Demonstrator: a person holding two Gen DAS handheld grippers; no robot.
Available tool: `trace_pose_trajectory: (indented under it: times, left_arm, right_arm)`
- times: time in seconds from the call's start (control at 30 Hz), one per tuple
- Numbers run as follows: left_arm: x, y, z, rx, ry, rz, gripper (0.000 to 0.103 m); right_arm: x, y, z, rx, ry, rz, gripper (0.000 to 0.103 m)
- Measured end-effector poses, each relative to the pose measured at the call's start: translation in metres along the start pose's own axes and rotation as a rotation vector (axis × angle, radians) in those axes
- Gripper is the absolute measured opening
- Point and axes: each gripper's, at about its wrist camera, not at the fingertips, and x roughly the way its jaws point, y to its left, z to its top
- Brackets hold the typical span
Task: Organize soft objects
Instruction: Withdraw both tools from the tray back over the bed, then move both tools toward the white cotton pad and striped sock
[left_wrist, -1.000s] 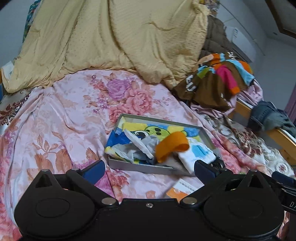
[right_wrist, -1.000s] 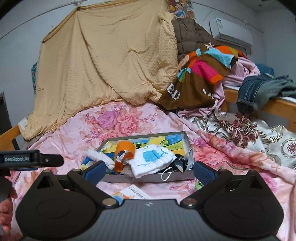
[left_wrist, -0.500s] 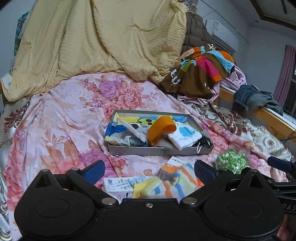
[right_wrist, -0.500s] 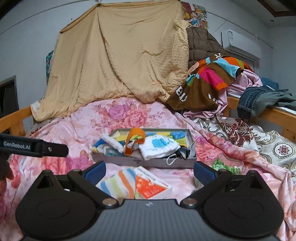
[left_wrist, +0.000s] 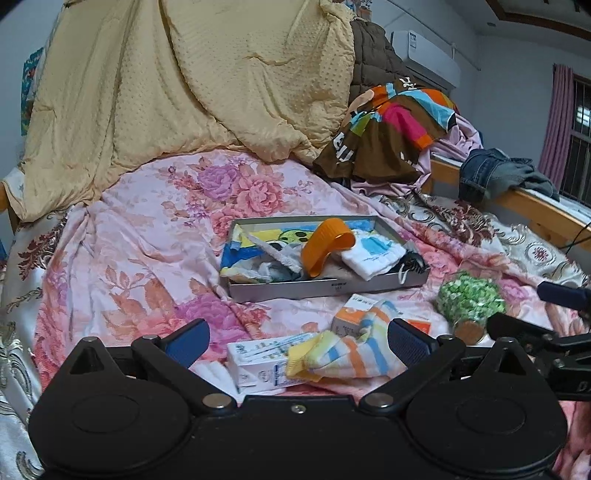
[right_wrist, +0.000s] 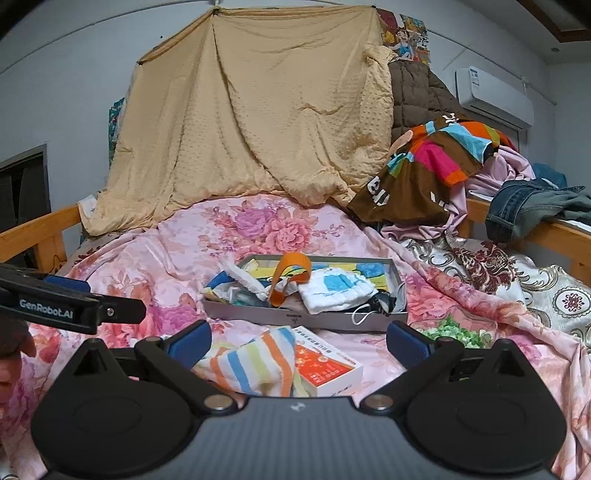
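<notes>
The striped sock (left_wrist: 347, 354) lies crumpled on the floral sheet (left_wrist: 147, 236), near edge of the scene, right between the left gripper (left_wrist: 297, 338) fingers, which are spread wide and touching nothing. From the right wrist view the same sock (right_wrist: 251, 360) sits low and left of centre, draped partly over an orange-and-white box (right_wrist: 325, 367); the right gripper (right_wrist: 297, 338) hangs over it, fingers well apart, nothing held. A second, white box (left_wrist: 255, 360) lies just left of the sock, touching it.

Farther back sits the grey tray (left_wrist: 314, 290), already loaded: an orange band (left_wrist: 325, 242) arching up in the middle, a white-and-blue sock (left_wrist: 373, 253) to its right, a white strip (left_wrist: 273, 251) to its left, all on colourful cartoon cloth (left_wrist: 258, 236). A dark tangled item with a white loop (right_wrist: 364, 314) hangs over the tray's near right corner; what it is, hard to say.

Right of the tray, a green-speckled ball (left_wrist: 469, 299) rests on the sheet. Far behind, a yellow blanket (right_wrist: 258, 110) drapes high, with a brown multicoloured garment (right_wrist: 424, 166) and jeans (right_wrist: 532, 206) on the wooden rail (right_wrist: 561, 232) at the right.
</notes>
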Motion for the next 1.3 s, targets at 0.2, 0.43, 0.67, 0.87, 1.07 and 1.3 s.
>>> trace_pose_trajectory:
  times: [0.2,0.43,0.67,0.87,1.07,1.3]
  left_arm:
    - [0.000,0.013,-0.009,0.016,0.002,0.022,0.102]
    - [0.004,0.030,-0.037,0.044,0.004,0.032,0.102]
    - [0.014,0.045,-0.047,-0.017,0.069,0.021,0.102]
    - [0.015,0.041,-0.050,0.019,0.072,0.013,0.102]
    - [0.017,0.037,-0.052,0.067,0.077,0.012,0.102]
    - [0.023,0.030,-0.059,0.154,0.107,0.038,0.102]
  right_arm:
    - [-0.003,0.007,-0.008,-0.012,0.017,0.009,0.103]
    - [-0.005,0.015,-0.023,-0.025,0.060,0.011,0.103]
    - [0.002,0.021,-0.031,-0.037,0.099,0.018,0.103]
    - [0.003,0.020,-0.036,-0.030,0.131,0.029,0.103]
    - [0.009,0.025,-0.039,-0.050,0.167,0.052,0.103]
    - [0.016,0.030,-0.042,-0.070,0.198,0.063,0.103]
